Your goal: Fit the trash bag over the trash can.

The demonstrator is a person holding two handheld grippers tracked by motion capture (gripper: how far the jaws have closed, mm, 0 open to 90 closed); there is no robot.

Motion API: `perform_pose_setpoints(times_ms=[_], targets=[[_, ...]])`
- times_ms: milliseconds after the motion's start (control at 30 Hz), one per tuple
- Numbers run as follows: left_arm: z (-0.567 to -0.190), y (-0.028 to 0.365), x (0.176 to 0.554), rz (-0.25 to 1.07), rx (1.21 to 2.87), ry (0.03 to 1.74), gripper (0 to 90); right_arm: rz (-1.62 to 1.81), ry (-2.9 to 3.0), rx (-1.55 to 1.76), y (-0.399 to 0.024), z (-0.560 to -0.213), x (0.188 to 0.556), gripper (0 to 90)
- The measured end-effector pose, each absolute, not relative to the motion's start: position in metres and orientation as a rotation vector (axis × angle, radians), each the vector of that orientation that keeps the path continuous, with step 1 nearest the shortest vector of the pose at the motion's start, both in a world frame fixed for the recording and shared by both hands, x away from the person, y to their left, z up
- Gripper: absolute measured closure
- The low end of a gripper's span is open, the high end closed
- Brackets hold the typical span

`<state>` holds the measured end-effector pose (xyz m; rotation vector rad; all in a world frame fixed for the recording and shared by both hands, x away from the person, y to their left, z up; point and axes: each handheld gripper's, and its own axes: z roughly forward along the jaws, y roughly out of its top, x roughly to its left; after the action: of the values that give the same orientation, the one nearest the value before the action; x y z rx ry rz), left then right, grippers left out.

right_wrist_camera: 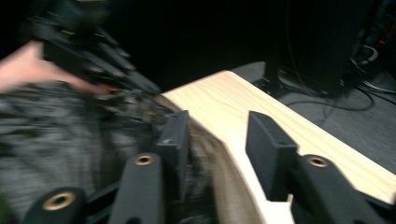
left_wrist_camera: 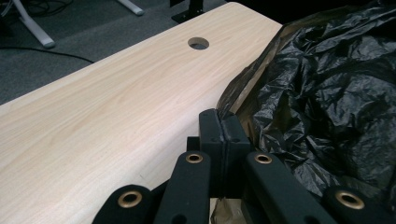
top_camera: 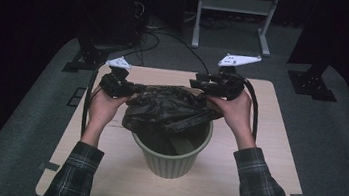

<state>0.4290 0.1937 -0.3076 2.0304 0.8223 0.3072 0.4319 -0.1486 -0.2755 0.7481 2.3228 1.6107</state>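
**Dim room, one lit table, one blurred view**

The high view is dark: only the pale table (top_camera: 266,154) takes light from above, and the room behind falls into black. Shadows under the green bin (top_camera: 170,160) are soft. The left gripper view is bright and sharp, with small glints on the black bag (left_wrist_camera: 327,93). The right gripper view is smeared by motion blur, and its background is almost black.

Crinkled glossy black plastic bag (top_camera: 168,108), ribbed matt green bin (top_camera: 171,160), smooth pale wood table (top_camera: 113,171)
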Motion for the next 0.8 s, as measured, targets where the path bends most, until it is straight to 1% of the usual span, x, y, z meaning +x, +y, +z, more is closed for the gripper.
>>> perform_pose_setpoints(times_ms=[133,233,267,300,333,367,400,600,800], targets=[[-0.307,0.194,0.426,0.306,2.028,0.820,89.9,1.615,2.375,0.700,-0.146,-0.270,0.415,50.3],[-0.308,0.195,0.423,0.306,2.031,0.818,89.9,1.557,2.426,0.689,-0.138,-0.276,0.411,52.2],[-0.308,0.195,0.422,0.305,2.027,0.819,89.9,1.513,2.442,0.701,-0.135,-0.278,0.411,56.6],[-0.308,0.196,0.421,0.303,2.027,0.819,89.9,1.491,2.460,0.697,-0.133,-0.282,0.412,71.4],[-0.308,0.198,0.420,0.304,2.027,0.819,89.9,1.487,2.467,0.684,-0.133,-0.284,0.412,76.2],[-0.308,0.199,0.418,0.302,2.024,0.822,89.9,1.473,2.472,0.677,-0.133,-0.285,0.411,83.9],[-0.308,0.201,0.417,0.301,2.025,0.824,89.9,1.459,2.470,0.668,-0.133,-0.286,0.408,88.6],[-0.307,0.222,0.404,0.298,1.999,0.857,89.9,1.477,2.433,0.627,-0.146,-0.282,0.386,89.6],[-0.308,0.241,0.388,0.294,1.979,0.877,90.0,1.485,2.387,0.612,-0.168,-0.277,0.353,89.6]])
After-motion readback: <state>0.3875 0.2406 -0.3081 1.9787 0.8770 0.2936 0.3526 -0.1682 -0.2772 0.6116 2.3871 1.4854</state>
